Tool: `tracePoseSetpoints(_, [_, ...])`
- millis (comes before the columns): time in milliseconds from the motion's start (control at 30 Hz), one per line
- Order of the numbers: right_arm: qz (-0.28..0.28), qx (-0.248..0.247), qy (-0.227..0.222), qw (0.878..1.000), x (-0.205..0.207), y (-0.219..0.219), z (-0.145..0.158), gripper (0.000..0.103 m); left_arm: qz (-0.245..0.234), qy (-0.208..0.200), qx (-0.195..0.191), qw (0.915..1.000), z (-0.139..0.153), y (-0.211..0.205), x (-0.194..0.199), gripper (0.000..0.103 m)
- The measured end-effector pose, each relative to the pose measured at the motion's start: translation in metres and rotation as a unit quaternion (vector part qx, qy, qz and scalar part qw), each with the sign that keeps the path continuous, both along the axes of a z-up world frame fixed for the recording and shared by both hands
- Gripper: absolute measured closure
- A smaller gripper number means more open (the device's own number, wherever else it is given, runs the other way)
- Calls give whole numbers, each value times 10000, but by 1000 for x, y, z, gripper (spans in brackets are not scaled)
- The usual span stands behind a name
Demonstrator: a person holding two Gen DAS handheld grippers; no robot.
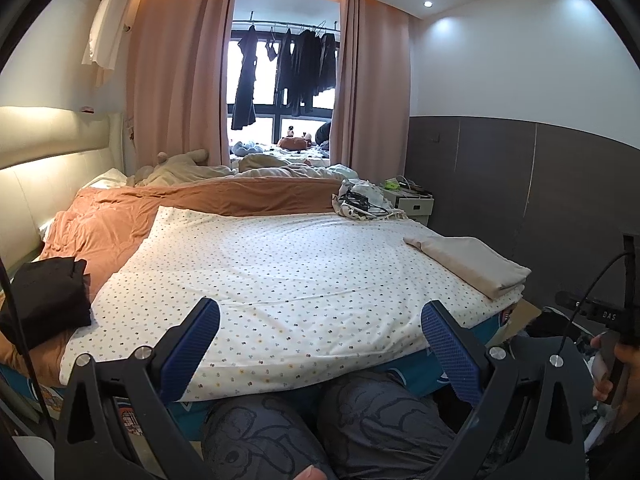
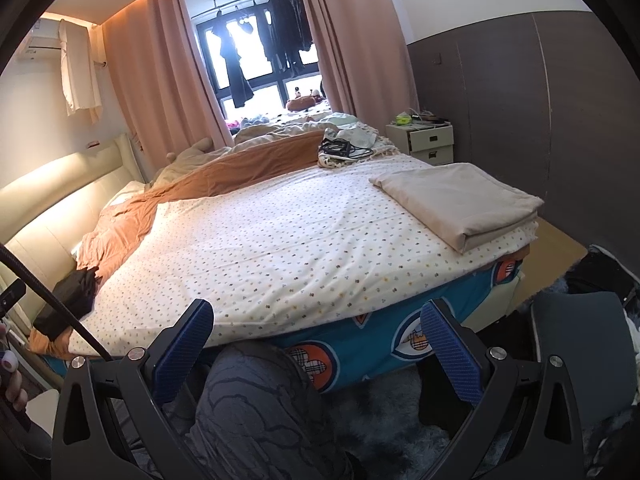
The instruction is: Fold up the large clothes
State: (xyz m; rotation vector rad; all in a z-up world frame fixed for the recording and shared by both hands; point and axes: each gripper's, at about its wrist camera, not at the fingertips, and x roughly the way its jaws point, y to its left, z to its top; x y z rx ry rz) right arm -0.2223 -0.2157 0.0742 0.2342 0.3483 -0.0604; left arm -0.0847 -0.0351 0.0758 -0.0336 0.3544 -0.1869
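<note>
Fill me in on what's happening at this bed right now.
A person sits at the foot of the bed with a hand-held gripper in each hand. The left hand-held gripper and the right hand-held gripper are both open and empty, hanging before the dotted sheet without touching it. A folded beige cloth lies on the bed's right corner, and a folded black garment sits on the orange blanket at the left. Nothing is being folded at this moment.

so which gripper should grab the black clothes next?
Left, probably. The black clothes lie at the bed's left edge, large and near the open left gripper. From the open right gripper they look small and far left; the beige folded pile sits nearer it.
</note>
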Motion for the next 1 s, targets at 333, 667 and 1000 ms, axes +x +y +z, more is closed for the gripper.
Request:
tracePoseSetpoints(333, [-13,-27,-24,10000,-2,7,-1,0,13,-33,-67,10000,1,3,-2,0])
tracePoseSetpoints(667, [-24,-90,-19,10000,-3,9,0,0,16,-68,-119,9999,2,6,-5,0])
tracePoseSetpoints(1000, [0,-159,-98,9998,-6,7,0,0,27,-105,-150,9998,2,7,-8,0])
